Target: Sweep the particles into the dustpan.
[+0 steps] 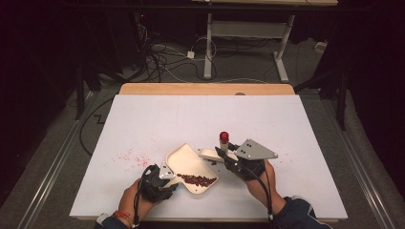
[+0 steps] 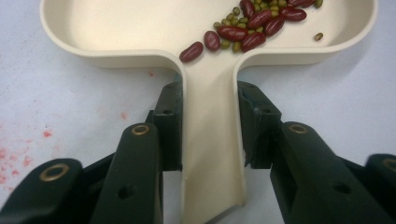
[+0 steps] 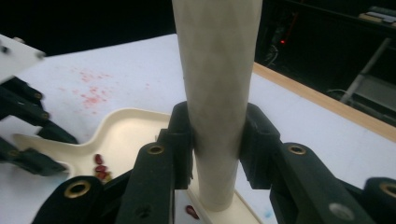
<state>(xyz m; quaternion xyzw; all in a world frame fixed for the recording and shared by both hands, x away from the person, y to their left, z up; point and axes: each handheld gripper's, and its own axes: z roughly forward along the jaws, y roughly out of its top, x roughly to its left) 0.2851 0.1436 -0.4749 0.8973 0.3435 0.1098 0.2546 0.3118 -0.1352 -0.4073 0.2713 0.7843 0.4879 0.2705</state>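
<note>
A cream scoop tray (image 1: 184, 160) lies on the white table near its front edge, with red and small green beans (image 1: 197, 179) along its near side. My left gripper (image 1: 165, 174) is shut on the tray's flat handle (image 2: 212, 154), jaws on either side; the beans (image 2: 247, 25) sit at the handle's mouth. My right gripper (image 1: 224, 155) is shut on a cream cylindrical tool handle (image 3: 217, 60) that stands upright at the tray's right edge, red-capped (image 1: 223, 137) on top. The tool's flat cream foot (image 1: 208, 153) rests by the tray (image 3: 126, 135).
Red specks and smears (image 1: 131, 156) mark the table left of the tray. A wooden strip (image 1: 205, 88) runs along the table's far edge. Beyond it are a desk frame (image 1: 248, 38) and floor cables (image 1: 162, 59). The white table top (image 1: 200, 117) stretches behind the tray.
</note>
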